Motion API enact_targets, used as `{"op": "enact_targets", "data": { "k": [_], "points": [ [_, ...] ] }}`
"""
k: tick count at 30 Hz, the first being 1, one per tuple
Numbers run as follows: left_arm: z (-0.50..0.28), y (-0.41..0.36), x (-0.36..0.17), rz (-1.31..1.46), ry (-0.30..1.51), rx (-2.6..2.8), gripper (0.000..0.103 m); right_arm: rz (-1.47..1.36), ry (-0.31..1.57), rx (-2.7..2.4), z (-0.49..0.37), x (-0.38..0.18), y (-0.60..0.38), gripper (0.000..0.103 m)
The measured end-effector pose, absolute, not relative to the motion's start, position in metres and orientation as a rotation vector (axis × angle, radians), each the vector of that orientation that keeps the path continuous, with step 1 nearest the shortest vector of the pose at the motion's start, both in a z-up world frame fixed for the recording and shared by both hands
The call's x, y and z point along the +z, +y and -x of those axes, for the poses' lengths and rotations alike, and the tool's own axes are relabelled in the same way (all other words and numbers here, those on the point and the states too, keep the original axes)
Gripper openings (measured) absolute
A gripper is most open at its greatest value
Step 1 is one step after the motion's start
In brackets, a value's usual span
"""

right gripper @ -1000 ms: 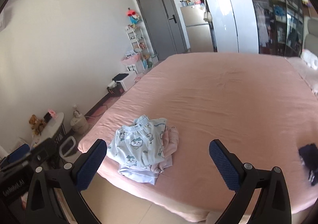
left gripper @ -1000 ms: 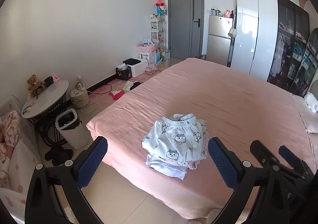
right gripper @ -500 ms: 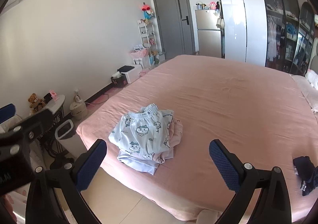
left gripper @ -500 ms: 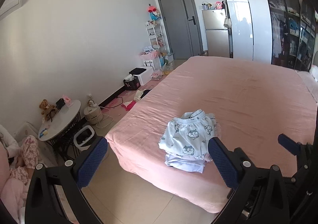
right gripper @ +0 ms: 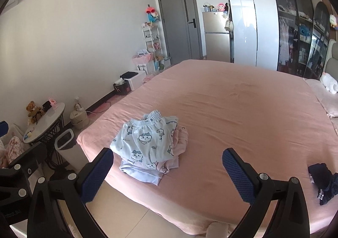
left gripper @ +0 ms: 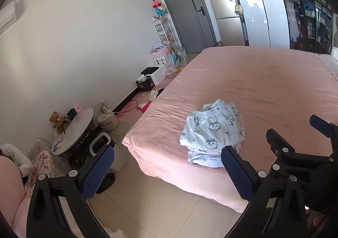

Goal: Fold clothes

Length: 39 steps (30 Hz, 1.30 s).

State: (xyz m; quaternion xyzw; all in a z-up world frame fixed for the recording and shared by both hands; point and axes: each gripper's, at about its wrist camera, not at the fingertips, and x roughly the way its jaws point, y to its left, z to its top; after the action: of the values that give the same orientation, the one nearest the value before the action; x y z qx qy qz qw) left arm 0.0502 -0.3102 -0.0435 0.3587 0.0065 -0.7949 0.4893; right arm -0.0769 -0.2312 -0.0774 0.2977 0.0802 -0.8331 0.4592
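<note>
1. Folded clothes [right gripper: 147,145] sat in a small stack near the front left corner of the pink bed [right gripper: 243,111].
2. On top we saw light blue pants [left gripper: 213,130] with little cartoon animal faces, the stretchy waistband pointing to the far side of the bed.
3. Under them lay a pale pink piece [right gripper: 181,138] that stuck out on the right, and a white piece [right gripper: 141,172] at the bottom.
4. We held our left gripper [left gripper: 166,167] up over the floor in front of the bed, fingers spread wide, with nothing between them.
5. We held our right gripper [right gripper: 168,167] over the front edge of the bed, also spread wide and empty.
6. Neither gripper touched the stack.
7. A dark blue cloth [right gripper: 323,181] lay crumpled at the right end of the bed, well apart from the stack.
8. Left of the bed stood a white bin [right gripper: 65,149] and a round table [right gripper: 46,124] with a teddy bear [right gripper: 32,109] on it.
9. At the far wall we saw a grey door [right gripper: 179,20], a silver fridge [right gripper: 216,35] and a white wardrobe [right gripper: 245,20].
</note>
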Motion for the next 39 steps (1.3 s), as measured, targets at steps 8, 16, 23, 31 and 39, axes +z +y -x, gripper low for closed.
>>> {"op": "enact_targets", "data": {
  "k": [8, 16, 23, 31, 39],
  "points": [
    [-0.043, -0.295, -0.045, -0.894, -0.015, -1.952, 0.103, -0.76, 0.151, -2.065, 0.085, -0.08, -0.217, 0.103],
    [-0.035, -0.287, -0.05, -0.953, -0.045, -1.968, 0.103, -0.808, 0.152, -2.069, 0.091, -0.088, -0.21, 0.103],
    [-0.033, -0.279, -0.046, -0.952, -0.065, -1.984, 0.103, -0.818, 0.128, -2.072, 0.094, -0.089, -0.207, 0.103],
    [-0.032, -0.278, -0.046, -0.979, -0.079, -1.951, 0.103, -0.853, 0.189, -2.07, 0.091, -0.09, -0.21, 0.103],
    [-0.04, -0.271, -0.027, -0.96, 0.01, -1.979, 0.103, -0.868, 0.376, -2.086, 0.086, -0.058, -0.2, 0.103]
  ]
}}
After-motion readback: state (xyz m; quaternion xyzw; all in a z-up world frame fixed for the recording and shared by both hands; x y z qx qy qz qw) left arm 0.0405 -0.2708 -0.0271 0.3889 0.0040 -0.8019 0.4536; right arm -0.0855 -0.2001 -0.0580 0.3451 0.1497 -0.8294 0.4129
